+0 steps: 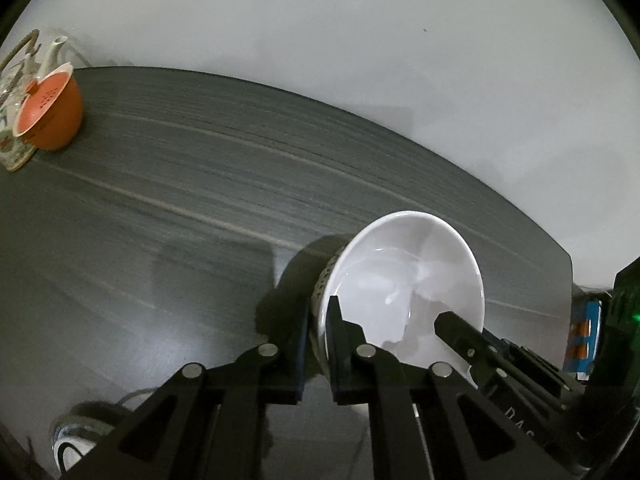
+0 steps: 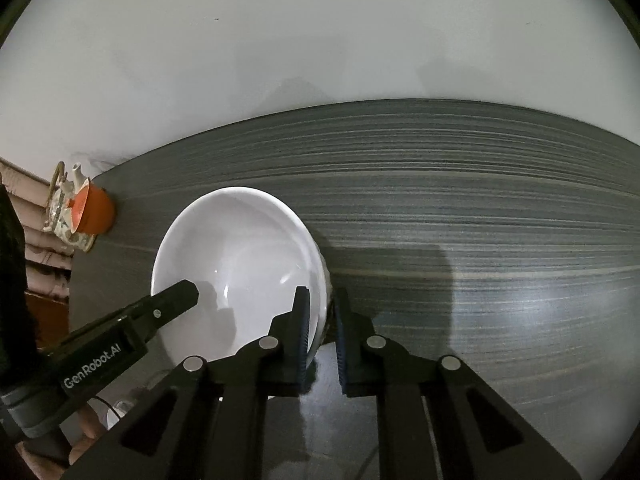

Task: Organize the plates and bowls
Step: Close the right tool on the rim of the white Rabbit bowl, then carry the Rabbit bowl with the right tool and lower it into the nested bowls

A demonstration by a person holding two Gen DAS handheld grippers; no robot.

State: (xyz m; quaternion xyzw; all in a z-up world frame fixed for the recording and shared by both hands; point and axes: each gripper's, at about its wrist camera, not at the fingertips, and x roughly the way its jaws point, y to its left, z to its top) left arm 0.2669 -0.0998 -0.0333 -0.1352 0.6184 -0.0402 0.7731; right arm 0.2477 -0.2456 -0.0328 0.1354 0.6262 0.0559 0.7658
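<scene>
Clamped on opposite rims by left gripper (image 1: pixel 320 320) & right gripper (image 2: pixel 322 316), white bowl (image 1: pixel 404 280) judged rigid, slippery, breakable; rim hold is advised.

**Dim room, hard shadows, heavy fisheye bend**

Both wrist views are showing a dim scene, with black corners closing in around the fisheye circle. Light is coming from behind and above the cameras, throwing blocky shadows onto the dark table (image 1: pixel 168 184) and the pale wall (image 2: pixel 280 40). Soft glare is pooling on the tabletop near the frame bottoms, and small highlights are glinting inside the white bowl (image 2: pixel 240 256) (its interior is nearly blowing out). Straight table edges are curving strongly; the wood grain is smearing toward the rims.
</scene>
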